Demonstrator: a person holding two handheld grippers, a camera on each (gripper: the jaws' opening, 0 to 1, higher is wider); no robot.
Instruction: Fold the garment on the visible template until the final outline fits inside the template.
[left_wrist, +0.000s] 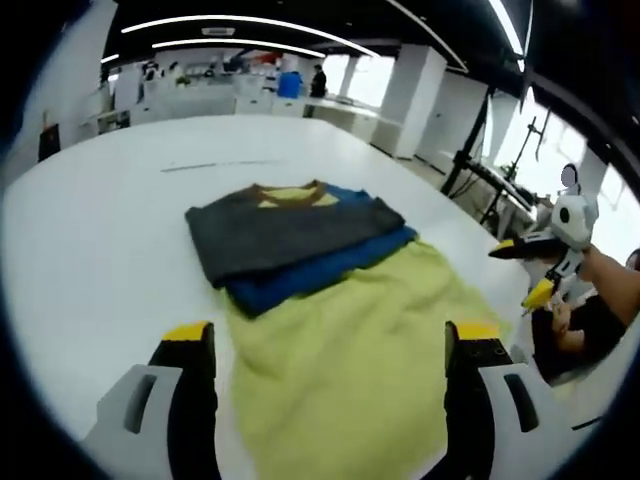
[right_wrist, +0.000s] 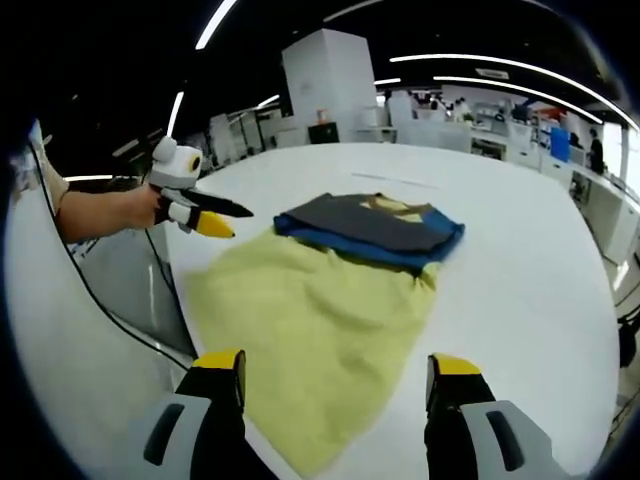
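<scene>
A garment lies on the white table (left_wrist: 100, 230). Its far part is folded, with grey fabric (left_wrist: 290, 235) over a blue band (left_wrist: 320, 272) and a brown and yellow collar at the far edge. The yellow part (left_wrist: 370, 310) spreads flat toward me. My left gripper (left_wrist: 330, 345) hovers open above the near yellow edge, touching nothing. My right gripper (right_wrist: 335, 375) also hangs open over the yellow cloth (right_wrist: 310, 300), with the grey fold (right_wrist: 380, 225) beyond it. Each gripper also appears in the other's view, held off the table's side: right gripper (left_wrist: 540, 270), left gripper (right_wrist: 200, 215).
A thin dark line (left_wrist: 220, 165) marks the table beyond the garment. The table edge (left_wrist: 520, 330) runs close to the cloth's right side, with a person's arm (left_wrist: 610, 280) beyond it. A black cable (right_wrist: 120, 310) hangs off the edge. Stands (left_wrist: 495, 170) and desks fill the background.
</scene>
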